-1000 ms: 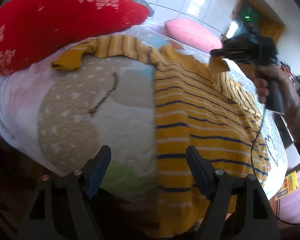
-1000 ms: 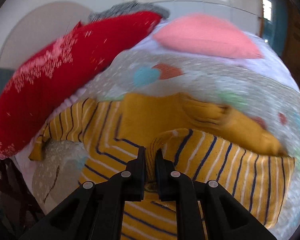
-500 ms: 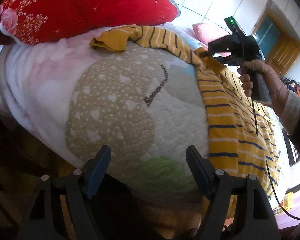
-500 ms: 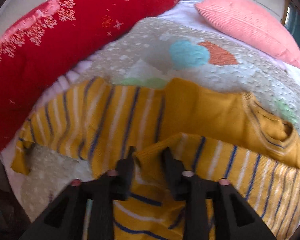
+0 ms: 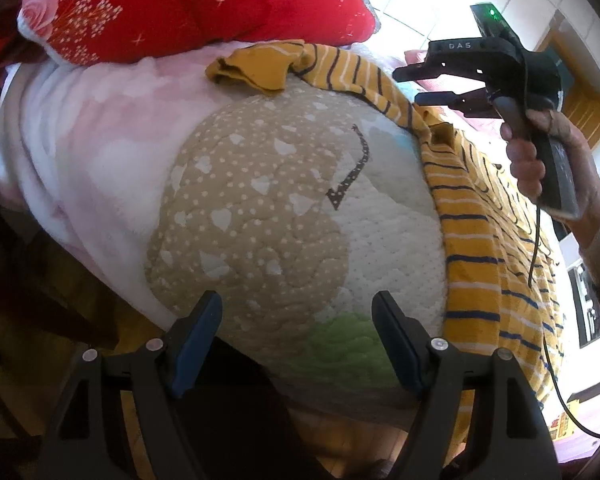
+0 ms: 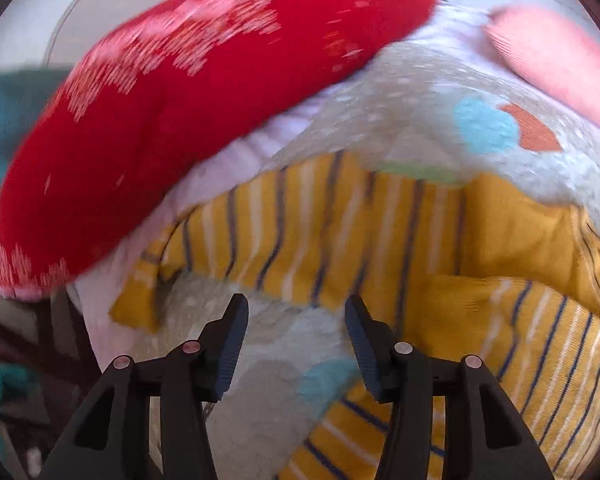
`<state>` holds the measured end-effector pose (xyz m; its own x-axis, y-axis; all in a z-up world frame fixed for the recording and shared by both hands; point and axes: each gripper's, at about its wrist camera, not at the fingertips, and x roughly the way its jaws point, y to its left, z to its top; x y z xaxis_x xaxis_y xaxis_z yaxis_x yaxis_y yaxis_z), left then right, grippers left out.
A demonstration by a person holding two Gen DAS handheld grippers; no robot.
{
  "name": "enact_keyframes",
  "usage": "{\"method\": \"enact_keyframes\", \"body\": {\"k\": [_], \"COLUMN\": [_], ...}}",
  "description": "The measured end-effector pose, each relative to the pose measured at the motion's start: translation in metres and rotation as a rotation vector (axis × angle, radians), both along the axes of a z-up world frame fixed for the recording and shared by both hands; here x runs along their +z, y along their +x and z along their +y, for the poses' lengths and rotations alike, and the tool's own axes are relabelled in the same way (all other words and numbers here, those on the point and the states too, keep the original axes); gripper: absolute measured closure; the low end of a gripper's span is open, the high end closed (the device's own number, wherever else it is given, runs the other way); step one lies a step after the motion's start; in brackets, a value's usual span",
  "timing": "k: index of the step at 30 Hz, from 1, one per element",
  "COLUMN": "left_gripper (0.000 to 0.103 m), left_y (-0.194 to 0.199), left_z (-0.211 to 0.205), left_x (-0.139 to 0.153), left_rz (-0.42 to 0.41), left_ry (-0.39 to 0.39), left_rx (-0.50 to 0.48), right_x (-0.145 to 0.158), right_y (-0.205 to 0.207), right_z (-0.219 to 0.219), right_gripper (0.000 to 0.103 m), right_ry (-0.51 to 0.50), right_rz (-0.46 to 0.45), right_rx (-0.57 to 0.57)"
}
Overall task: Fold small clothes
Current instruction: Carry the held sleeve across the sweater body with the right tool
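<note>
Ahead of the right gripper [image 6: 296, 340], jaws just opening and empty, the sleeve [image 6: 300, 248] stretches leftward; the left gripper [image 5: 298, 342], wide open and empty, is farther.

Ribbed knit striped sweater [image 5: 484, 240] on matt quilted cotton bedspread [image 5: 260, 216]

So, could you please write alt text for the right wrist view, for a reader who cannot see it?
The open right gripper, its jaws just opened with nothing between them, hovers over a yellow striped sweater spread on a patterned quilt. One sleeve stretches left toward a red pillow; a pink pillow lies at upper right.
</note>
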<state>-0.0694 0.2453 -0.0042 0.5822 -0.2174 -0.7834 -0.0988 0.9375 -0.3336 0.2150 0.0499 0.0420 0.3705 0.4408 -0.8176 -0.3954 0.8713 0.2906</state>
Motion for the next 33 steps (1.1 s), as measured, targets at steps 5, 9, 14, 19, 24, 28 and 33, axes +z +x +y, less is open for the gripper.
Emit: {"method": "enact_keyframes", "body": {"k": [5,9,14,19,24,28,33], "left_gripper": [0.027,0.027,0.027,0.027,0.027,0.027,0.027], "left_y": [-0.004,-0.006,-0.007,-0.009,-0.011,-0.012,-0.011], "left_z": [0.009,0.017,0.023,0.021,0.022,0.015,-0.005], "left_x": [-0.005,-0.009,-0.015,-0.013,-0.01,-0.002,0.008], "left_rz": [0.014,0.029,0.051,0.047,0.049,0.031,0.01], "left_ry": [0.002,0.006,0.0,0.007,0.005,0.011,0.007], "left_rx": [0.022,0.046,0.065,0.059,0.076,0.062,0.021], "right_x": [0.0,-0.004,-0.033,-0.047,-0.007,0.051,0.104], "right_y": [-0.044,-0.083,-0.093,-0.074,-0.06,-0.047,-0.042], "right_z": [0.074,0.136,0.186,0.206,0.168,0.1,-0.019], "right_gripper": [0.033,0.025,0.025,0.061,0.095,0.099,0.102], "right_ry": [-0.193,-0.482,-0.752,-0.698,-0.522,-0.377,-0.315], "right_rz": [-0.144,-0.442,-0.689,-0.565,-0.485,-0.471,-0.461], "right_rx": [0.222,0.367,0.461,0.534,0.415,0.235,-0.025]}}
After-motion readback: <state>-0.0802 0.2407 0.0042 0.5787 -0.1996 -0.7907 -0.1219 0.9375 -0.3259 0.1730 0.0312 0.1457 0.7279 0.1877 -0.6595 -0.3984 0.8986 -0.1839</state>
